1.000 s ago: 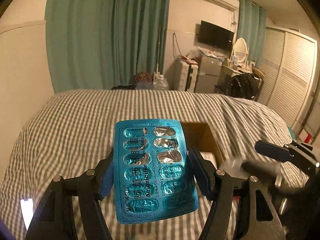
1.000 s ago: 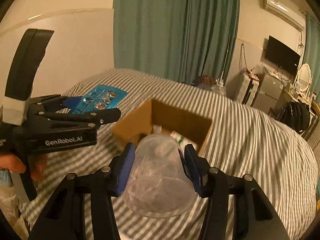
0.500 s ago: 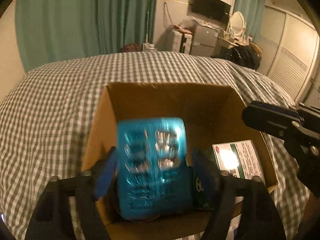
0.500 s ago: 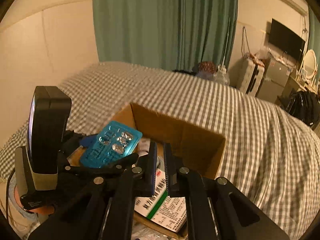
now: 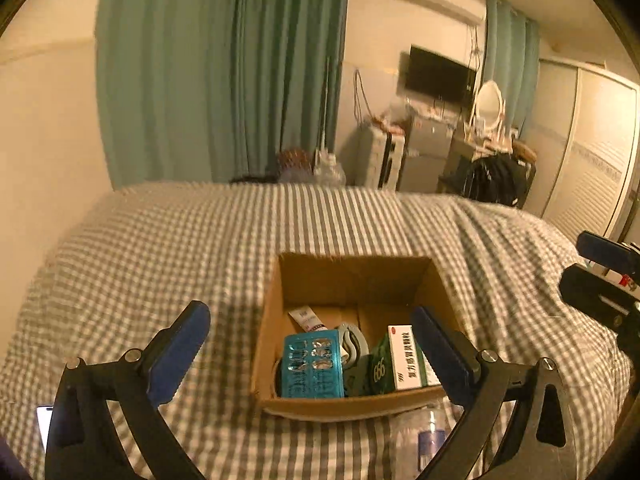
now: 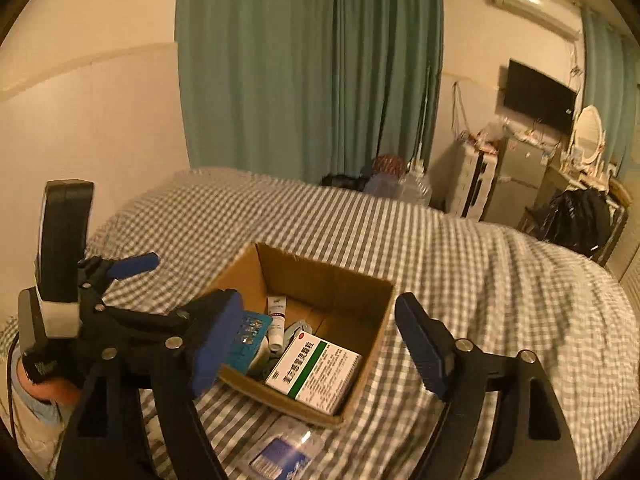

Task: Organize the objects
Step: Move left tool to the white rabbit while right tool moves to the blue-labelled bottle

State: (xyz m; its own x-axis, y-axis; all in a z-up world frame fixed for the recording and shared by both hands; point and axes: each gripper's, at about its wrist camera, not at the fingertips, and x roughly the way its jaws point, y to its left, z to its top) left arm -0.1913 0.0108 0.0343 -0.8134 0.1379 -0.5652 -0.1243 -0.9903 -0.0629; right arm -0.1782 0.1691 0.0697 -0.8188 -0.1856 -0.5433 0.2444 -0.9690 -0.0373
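An open cardboard box (image 5: 408,264) (image 6: 384,312) sits on the checked bed. In it lie a teal blister pack (image 5: 312,364) (image 6: 248,332), a green and white medicine carton (image 5: 404,356) (image 6: 316,372), a small white tube (image 5: 306,317) (image 6: 277,322) and a grey item (image 5: 352,344). My left gripper (image 5: 316,344) is open and empty above the box's near side. My right gripper (image 6: 320,344) is open and empty over the box. A clear plastic item with a blue label (image 5: 424,436) (image 6: 280,452) lies on the bed in front of the box.
The checked bedcover (image 5: 180,248) spreads around the box. A phone with a lit screen (image 5: 43,424) lies at the bed's left edge. Green curtains (image 5: 224,72), a suitcase (image 5: 380,160) and a dresser (image 5: 492,160) stand beyond the bed.
My left gripper opened and the blister pack now lies in the box. My right gripper, holding a clear cup one second ago, then shut and empty, is now open. Both pulled back from the box.
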